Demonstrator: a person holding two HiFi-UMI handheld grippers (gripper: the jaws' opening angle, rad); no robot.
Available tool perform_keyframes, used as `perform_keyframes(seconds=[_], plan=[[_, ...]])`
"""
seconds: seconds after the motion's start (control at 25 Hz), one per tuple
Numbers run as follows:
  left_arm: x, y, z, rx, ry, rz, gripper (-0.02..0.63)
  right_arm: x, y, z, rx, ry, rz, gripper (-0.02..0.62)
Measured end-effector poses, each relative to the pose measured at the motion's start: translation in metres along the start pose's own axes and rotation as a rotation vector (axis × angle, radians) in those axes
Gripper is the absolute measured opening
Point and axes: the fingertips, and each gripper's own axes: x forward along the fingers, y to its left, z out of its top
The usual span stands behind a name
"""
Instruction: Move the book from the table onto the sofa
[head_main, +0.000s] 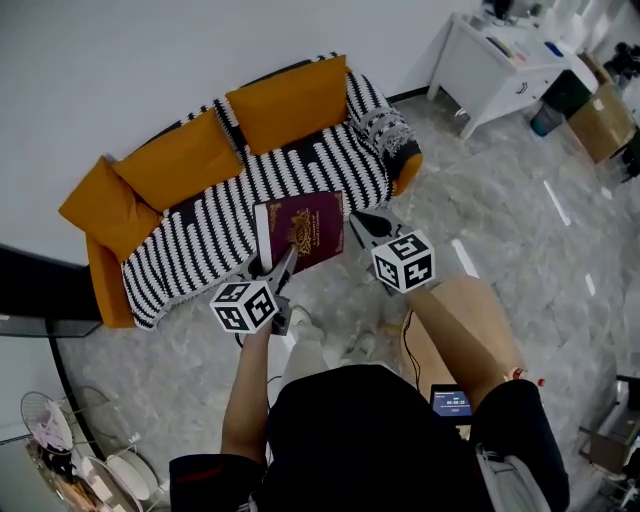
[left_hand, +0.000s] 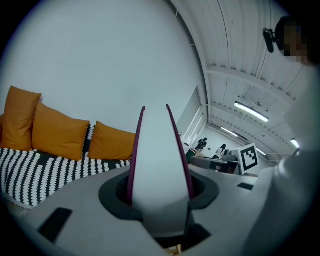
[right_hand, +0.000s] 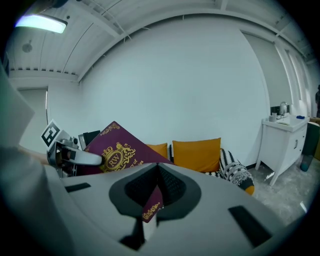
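A maroon book with gold print is held in the air over the front edge of the sofa. My left gripper is shut on the book's near left corner; in the left gripper view the book's white page edge rises between the jaws. My right gripper is shut on the book's right edge, and the maroon cover shows wedged between its jaws in the right gripper view. The sofa has a black and white striped cover and orange cushions.
A white desk stands at the back right with a cardboard box beside it. Pale marble floor lies in front of the sofa. A brown box sits by my right arm. Orange cushions line the sofa back.
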Motion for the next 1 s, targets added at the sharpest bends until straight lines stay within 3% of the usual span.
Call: perform_keyframes(seconds=[0.68,1.0], plan=[[0.007,0.15,0.066,-0.061,0.005,-0.011,0.209,0.148,0.026,0.049,0.015,0.02,-0.033,0.017],[0.01,0.191,0.081,-0.086,-0.003,-0.017,0.209,0.183,0.032,0.058,0.006,0.033,-0.049,0.017]])
